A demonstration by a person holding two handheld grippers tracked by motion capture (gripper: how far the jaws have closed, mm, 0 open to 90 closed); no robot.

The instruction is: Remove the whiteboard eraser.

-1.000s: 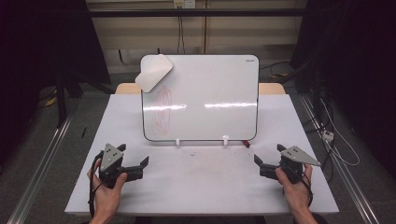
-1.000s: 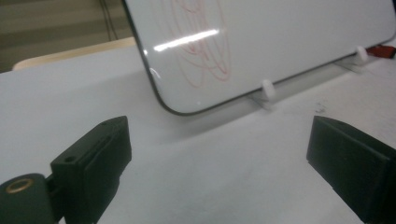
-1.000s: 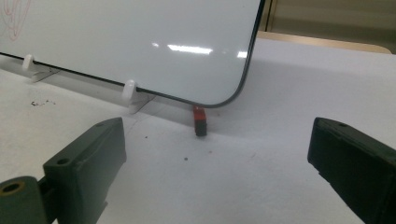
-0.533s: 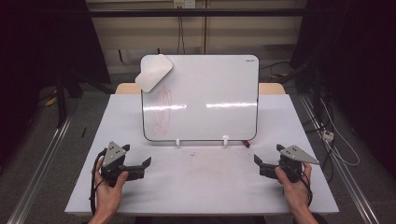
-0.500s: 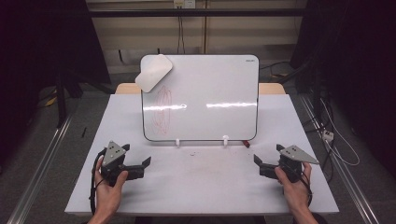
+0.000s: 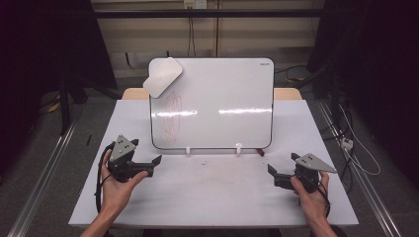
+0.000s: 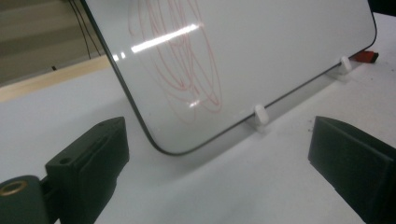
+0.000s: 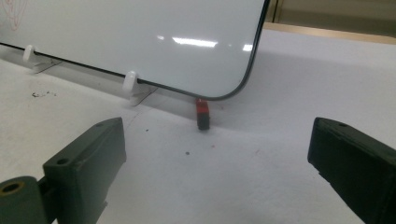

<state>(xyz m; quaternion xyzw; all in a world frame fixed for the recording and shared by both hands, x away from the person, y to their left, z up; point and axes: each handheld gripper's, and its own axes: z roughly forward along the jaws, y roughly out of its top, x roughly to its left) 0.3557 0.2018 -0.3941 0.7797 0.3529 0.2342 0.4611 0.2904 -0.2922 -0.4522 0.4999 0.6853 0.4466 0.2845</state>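
Note:
A whiteboard (image 6: pixel 222 89) stands tilted back on two white clips (image 6: pixel 188 150) at the middle of the table. Red scribbles (image 6: pixel 173 116) cover its left part, and a white eraser (image 6: pixel 162 77) sticks to its top left corner. A small red and black piece (image 6: pixel 260 152) lies at its lower right corner. My left gripper (image 6: pixel 154 166) hovers before the board's lower left corner (image 7: pixel 159 144); its jaws have just been opening and stand open with nothing between them. My right gripper (image 6: pixel 273 177) is open and empty, facing the red piece (image 8: pixel 202 113).
The white table (image 6: pixel 212 197) carries dark specks (image 6: pixel 205 162) in front of the board. A wooden surface (image 6: pixel 286 94) shows behind it. Metal rails (image 6: pixel 44 173) run along the floor on both sides, and cables (image 6: pixel 353 148) lie at the right.
My left gripper has risen a little and moved toward the board's lower left corner. The right gripper and the board have stayed where they were.

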